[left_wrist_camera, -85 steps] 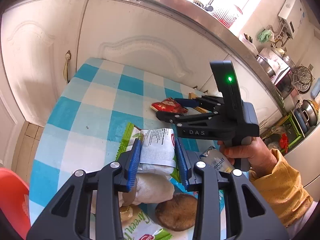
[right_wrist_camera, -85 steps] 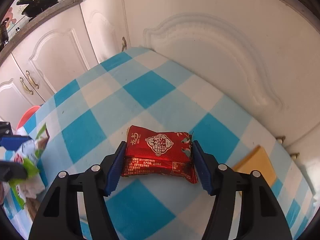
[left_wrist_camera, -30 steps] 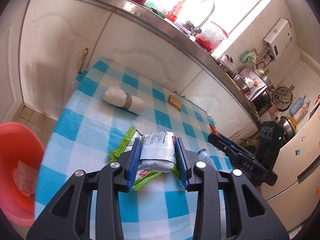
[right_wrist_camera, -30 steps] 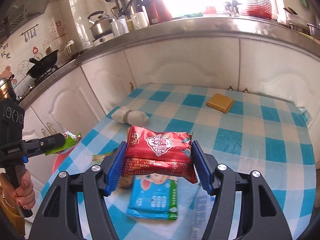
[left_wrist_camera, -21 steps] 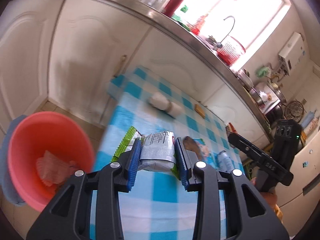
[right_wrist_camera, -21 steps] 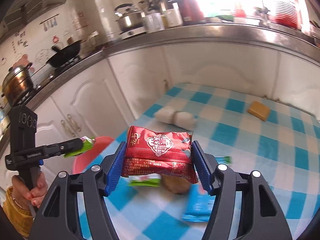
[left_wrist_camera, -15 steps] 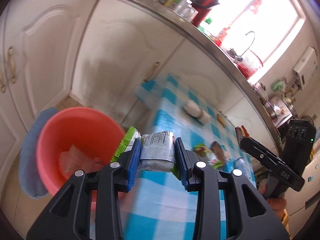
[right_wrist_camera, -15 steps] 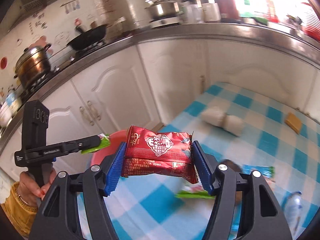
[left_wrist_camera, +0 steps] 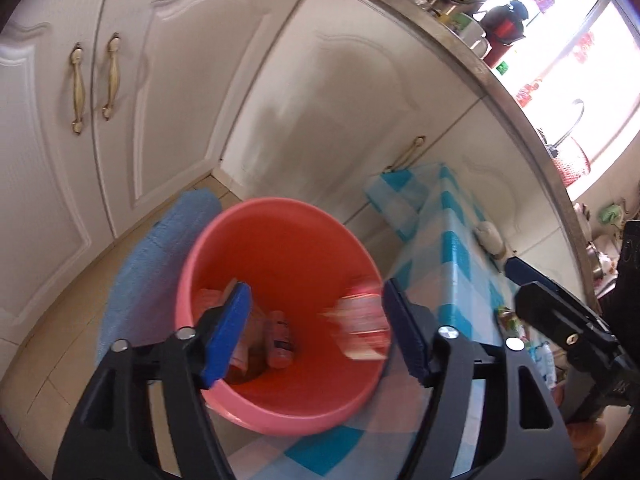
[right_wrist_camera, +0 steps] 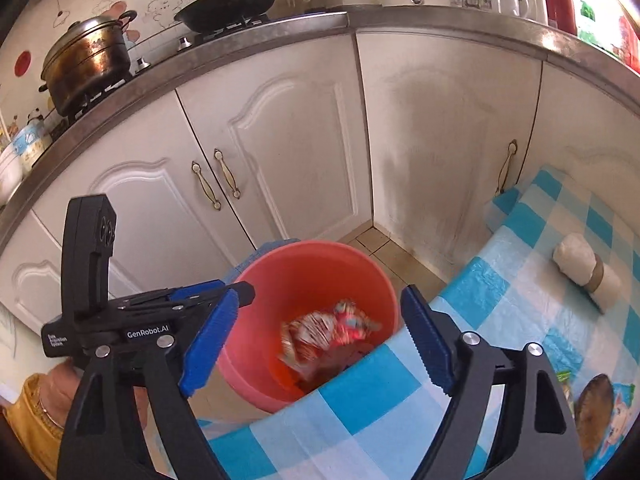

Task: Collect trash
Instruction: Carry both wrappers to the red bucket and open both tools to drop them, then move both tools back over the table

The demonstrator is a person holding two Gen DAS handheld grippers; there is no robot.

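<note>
A salmon-red bucket (left_wrist_camera: 280, 205) (right_wrist_camera: 312, 246) stands on the floor beside the table. My left gripper (left_wrist_camera: 316, 332) hangs over its mouth, jaws opening, with nothing between the blue pads. My right gripper (right_wrist_camera: 320, 332) is also above the bucket with its jaws opening and empty. A red snack packet (right_wrist_camera: 328, 334) (left_wrist_camera: 362, 328) shows blurred in mid-fall inside the bucket. Several pinkish wrappers (left_wrist_camera: 276, 338) lie at the bottom. The right wrist view shows the left gripper (right_wrist_camera: 236, 294) side-on at the left; the left wrist view shows the right gripper (left_wrist_camera: 520, 280) at the right.
The blue-and-white checked table (left_wrist_camera: 460, 240) (right_wrist_camera: 520, 280) carries a white roll with a brown band (right_wrist_camera: 588, 276) and a packet with a cartoon face (right_wrist_camera: 600, 400). A blue mat (left_wrist_camera: 160, 248) lies under the bucket. White cabinet doors (right_wrist_camera: 288, 152) close in behind. A hand (right_wrist_camera: 56, 392) holds the left gripper.
Both grippers swung from over the table to above the bucket and opened. The red packet left the right jaws and is dropping. The white-and-green wrapper is gone from the left jaws.
</note>
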